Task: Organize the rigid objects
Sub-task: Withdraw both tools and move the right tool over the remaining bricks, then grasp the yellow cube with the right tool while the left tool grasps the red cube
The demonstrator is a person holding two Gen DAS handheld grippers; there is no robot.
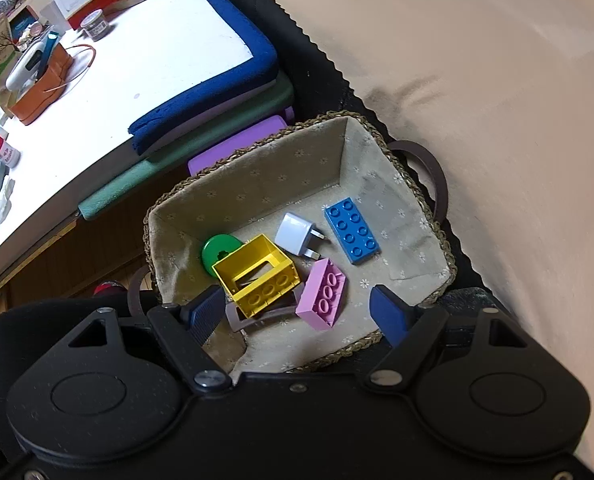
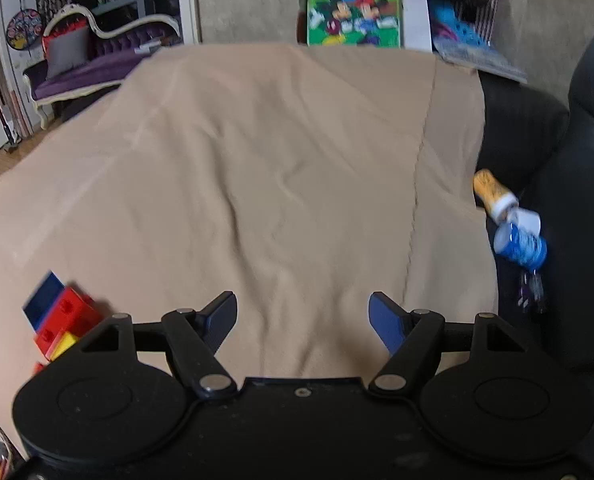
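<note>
While the left gripper (image 1: 297,312) is held spread and empty over the lined wicker basket (image 1: 253,160), where the yellow brick (image 1: 257,276) lies at 6 o'clock, the released right gripper (image 2: 303,320) is judged between picks, and alignment on the red blocks (image 2: 63,320) at its 9 o'clock is called for next.

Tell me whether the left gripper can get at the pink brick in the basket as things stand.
Probably yes: the left gripper hangs open over the basket, and the pink brick lies uncovered between its fingers, the yellow block close beside.
</note>
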